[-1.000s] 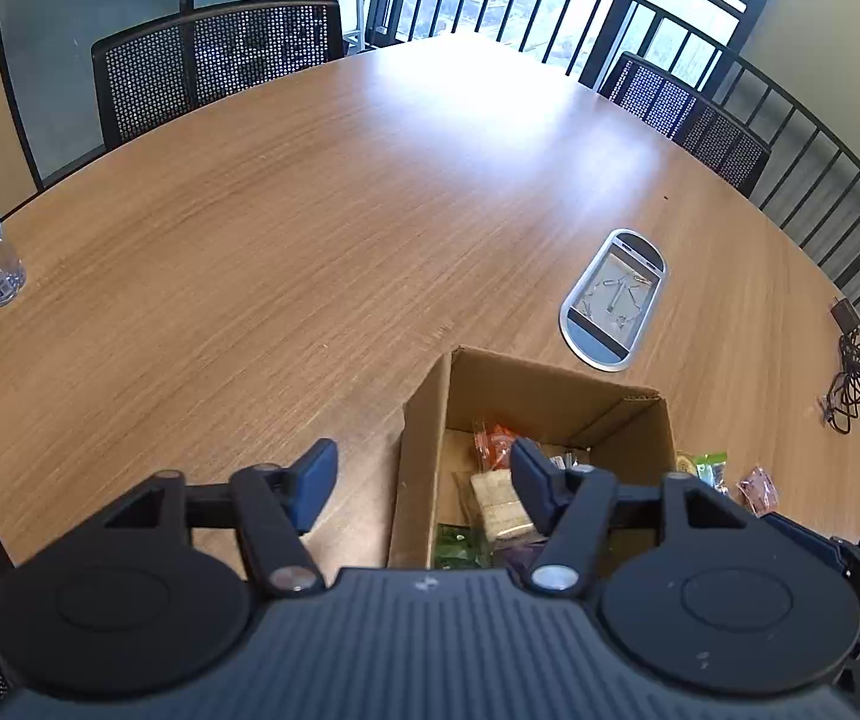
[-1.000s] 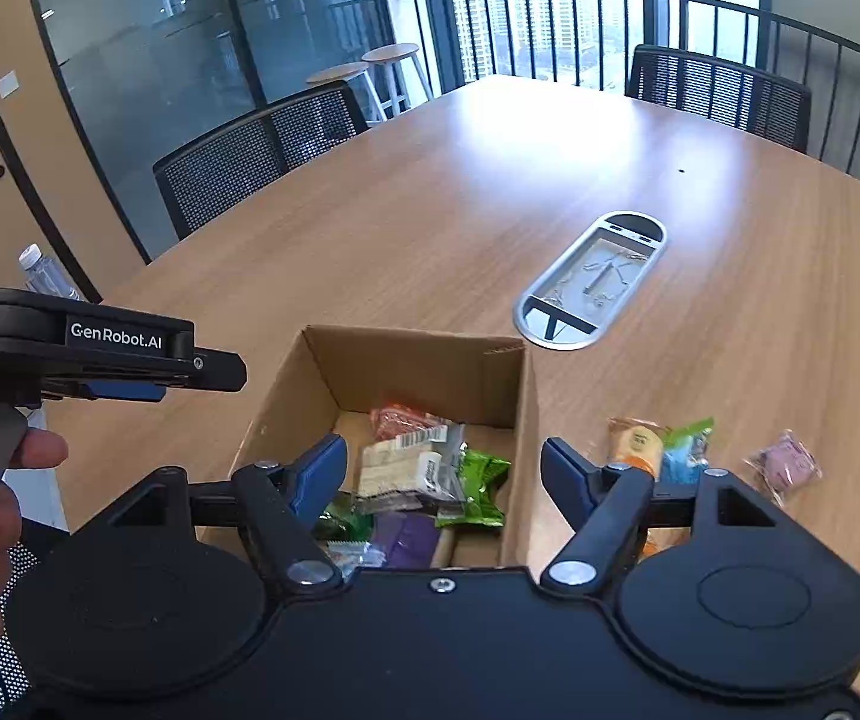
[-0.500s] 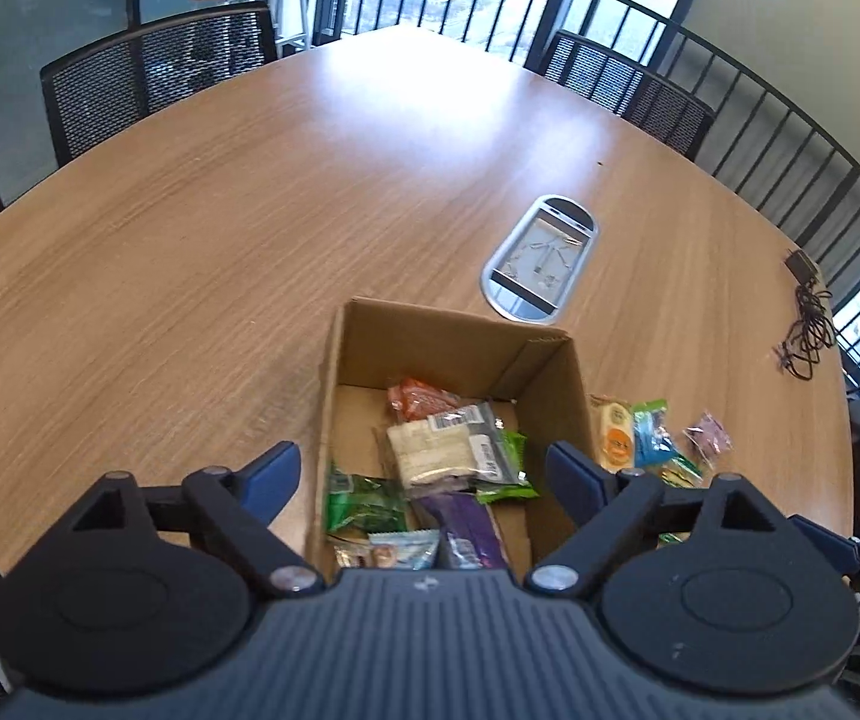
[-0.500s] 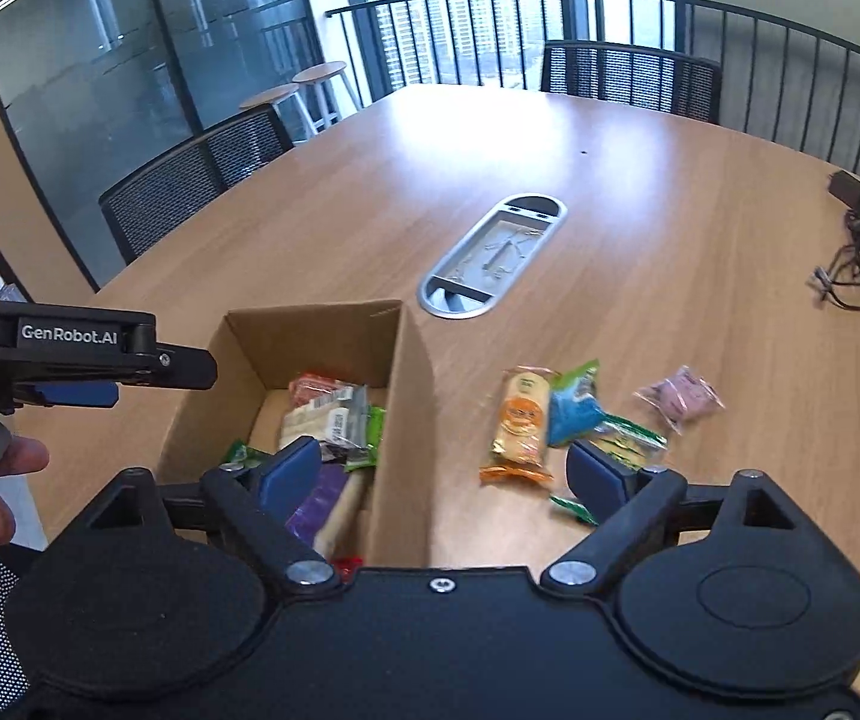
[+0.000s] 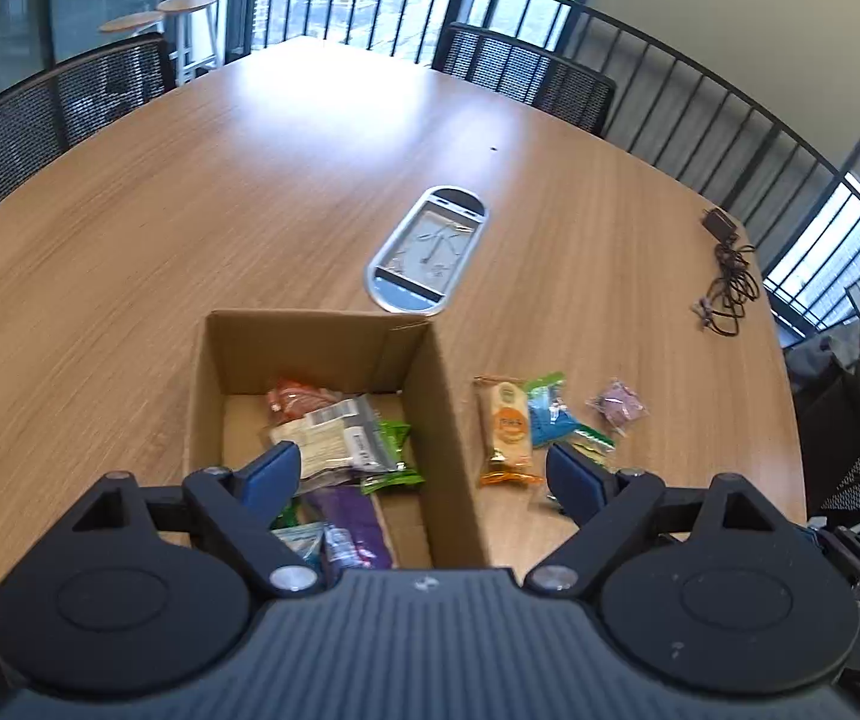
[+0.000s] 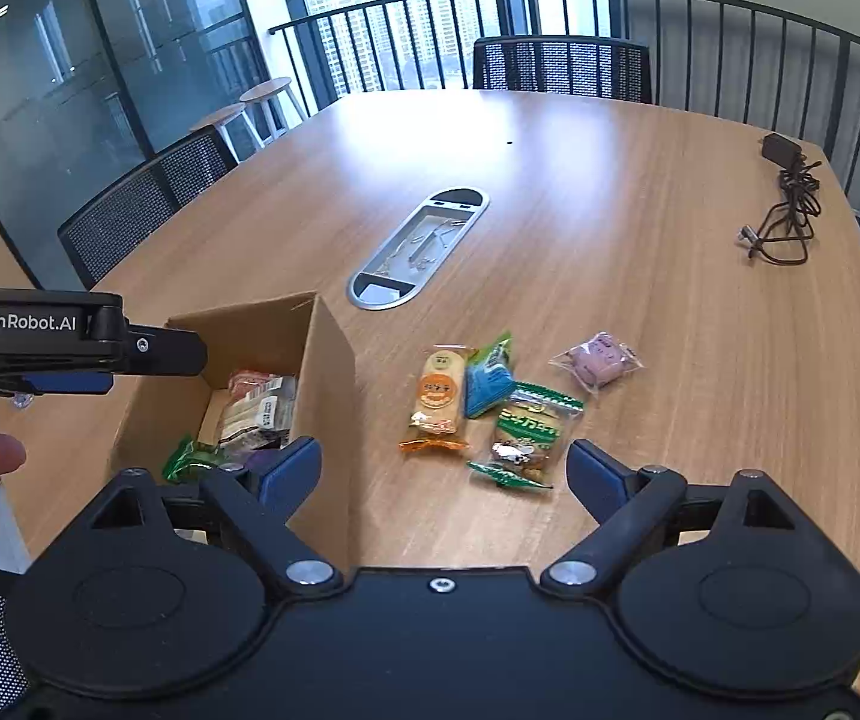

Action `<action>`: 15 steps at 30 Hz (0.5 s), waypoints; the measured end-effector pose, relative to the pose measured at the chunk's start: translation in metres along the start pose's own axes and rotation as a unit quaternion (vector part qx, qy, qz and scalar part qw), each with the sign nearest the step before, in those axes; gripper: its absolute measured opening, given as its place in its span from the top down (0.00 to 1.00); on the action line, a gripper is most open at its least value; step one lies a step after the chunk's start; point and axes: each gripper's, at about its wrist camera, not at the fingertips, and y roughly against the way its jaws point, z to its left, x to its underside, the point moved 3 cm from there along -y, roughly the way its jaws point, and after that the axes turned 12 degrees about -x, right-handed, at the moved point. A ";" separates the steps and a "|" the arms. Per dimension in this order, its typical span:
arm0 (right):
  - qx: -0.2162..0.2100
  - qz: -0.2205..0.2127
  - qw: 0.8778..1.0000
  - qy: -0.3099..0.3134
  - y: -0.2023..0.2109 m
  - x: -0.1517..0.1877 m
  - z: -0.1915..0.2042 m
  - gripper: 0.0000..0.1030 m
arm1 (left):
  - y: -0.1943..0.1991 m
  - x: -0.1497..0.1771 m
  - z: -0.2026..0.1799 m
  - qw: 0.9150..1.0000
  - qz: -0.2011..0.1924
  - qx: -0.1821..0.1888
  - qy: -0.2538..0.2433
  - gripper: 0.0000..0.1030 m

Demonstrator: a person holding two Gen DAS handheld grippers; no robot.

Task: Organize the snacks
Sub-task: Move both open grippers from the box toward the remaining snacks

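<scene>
An open cardboard box [image 5: 439, 420] [image 6: 327, 372] stands on the wooden table with several snack packets inside. To its right lie an orange packet [image 5: 505, 426] [image 6: 437, 399], a blue packet [image 5: 547, 414] [image 6: 487, 378], a green packet [image 6: 529, 435] and a pink packet [image 5: 617, 407] [image 6: 596, 357]. My left gripper [image 5: 423, 474] is open and empty, held above the box's right wall. My right gripper [image 6: 445, 468] is open and empty, above the table just in front of the loose packets. The left gripper also shows at the left edge of the right wrist view [image 6: 69, 348].
A silver oval cable hatch [image 5: 426, 255] [image 6: 417, 246] is set in the table beyond the box. A black charger with a cable [image 5: 727, 276] [image 6: 781, 204] lies at the far right. Mesh chairs [image 5: 526, 78] ring the table, with a railing behind.
Both grippers have swung to the right. The box has shifted left in both views and the loose packets have come into fuller view. Both jaws stay open.
</scene>
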 end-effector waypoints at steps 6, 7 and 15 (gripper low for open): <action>0.010 -0.004 1.000 -0.011 0.004 0.000 -0.011 0.14 | 0.000 0.000 -0.023 1.000 0.004 0.018 -0.022 0.15; 0.011 -0.004 1.000 -0.014 0.005 0.001 -0.013 0.14 | -0.001 0.000 -0.026 0.999 0.006 0.020 -0.025 0.15; 0.024 -0.005 0.999 -0.032 0.004 0.002 -0.030 0.15 | -0.010 -0.003 -0.042 0.999 0.012 0.030 -0.039 0.17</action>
